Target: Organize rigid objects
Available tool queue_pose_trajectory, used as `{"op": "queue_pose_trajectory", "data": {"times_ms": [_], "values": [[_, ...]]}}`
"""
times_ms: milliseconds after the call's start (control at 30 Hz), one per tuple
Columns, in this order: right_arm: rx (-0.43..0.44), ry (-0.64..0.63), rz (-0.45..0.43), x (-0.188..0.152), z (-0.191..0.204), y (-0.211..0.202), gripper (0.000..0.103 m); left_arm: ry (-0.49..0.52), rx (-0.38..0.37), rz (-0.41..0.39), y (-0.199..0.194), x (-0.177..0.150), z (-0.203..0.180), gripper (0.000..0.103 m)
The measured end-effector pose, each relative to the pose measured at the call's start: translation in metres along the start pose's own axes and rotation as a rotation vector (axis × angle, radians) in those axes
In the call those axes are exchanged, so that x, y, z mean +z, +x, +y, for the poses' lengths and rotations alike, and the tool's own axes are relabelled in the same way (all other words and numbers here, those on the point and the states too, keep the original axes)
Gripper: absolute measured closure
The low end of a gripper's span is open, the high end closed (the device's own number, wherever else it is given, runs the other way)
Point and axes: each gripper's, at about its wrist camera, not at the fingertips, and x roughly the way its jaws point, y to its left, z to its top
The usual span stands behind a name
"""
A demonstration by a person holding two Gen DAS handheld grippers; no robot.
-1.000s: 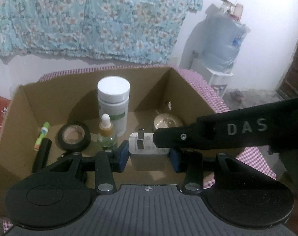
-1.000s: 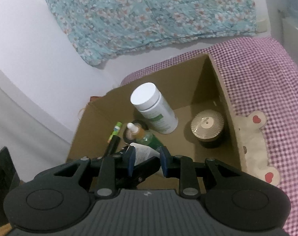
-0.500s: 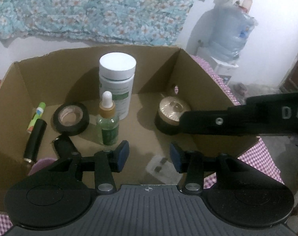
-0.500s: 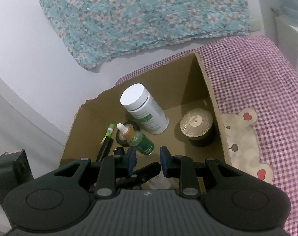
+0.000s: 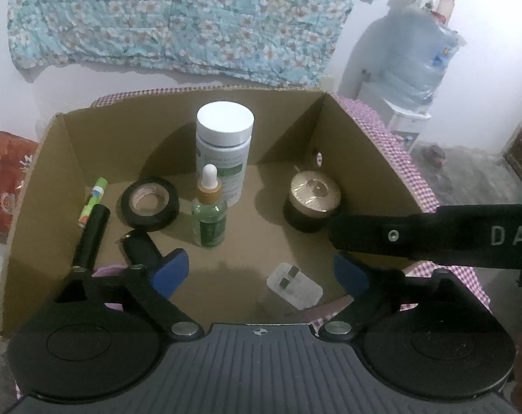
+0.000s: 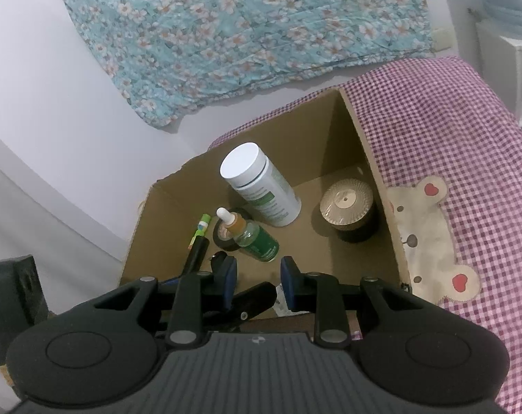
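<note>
So the left gripper [image 5: 261, 272] is hovering over the near end of the cardboard box [image 5: 36, 186], and its jaws are opening wide with nothing pinched between them. The white charger plug [image 5: 294, 285] is lying flat on the box floor just below, prongs facing up, not touching either blue pad.

Everything else is sitting inside the box too: a tall white pill bottle [image 5: 224, 151] standing near the back wall, a green dropper bottle [image 5: 209, 214] standing right in front of it, a roll of black tape [image 5: 149, 203] lying flat to the left, and a green marker [image 5: 93, 201] plus a black tube [image 5: 90, 238] lying along the left wall. Over in the right corner a black jar with a gold lid [image 5: 312, 200] is standing.

The right gripper [image 6: 257, 276] is sitting over the near edge of the box with its jaws only narrowly apart, and nothing is clamped between them as far as I can see. The box itself is resting on a purple checkered cloth [image 6: 450, 120].
</note>
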Motion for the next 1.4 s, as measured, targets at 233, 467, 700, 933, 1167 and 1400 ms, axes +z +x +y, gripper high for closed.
{"op": "queue_pose_trajectory", "data": {"times_ms": [233,467,700,933,1167,1400], "values": [[0.005,0.003,-0.010,-0.002,0.005,-0.007,0.073,0.004,0.010,-0.024,-0.014,0.001,-0.002,0.006],[0.003,0.003,-0.023,-0.005,0.014,-0.014,0.073,0.004,0.017,-0.038,-0.023,0.000,0.000,0.006],[0.002,0.001,-0.037,-0.009,0.021,-0.024,0.072,-0.017,0.017,-0.053,-0.036,-0.001,0.005,0.002],[-0.006,0.032,-0.114,-0.020,0.025,-0.050,0.052,-0.018,0.077,-0.071,-0.064,-0.012,0.017,0.001],[-0.045,0.012,-0.137,-0.037,0.035,-0.062,0.048,-0.075,0.256,-0.041,-0.092,-0.025,0.024,0.001],[-0.065,-0.041,-0.163,-0.045,0.054,-0.072,0.043,-0.007,0.256,-0.060,-0.107,-0.025,0.007,0.001]]}}
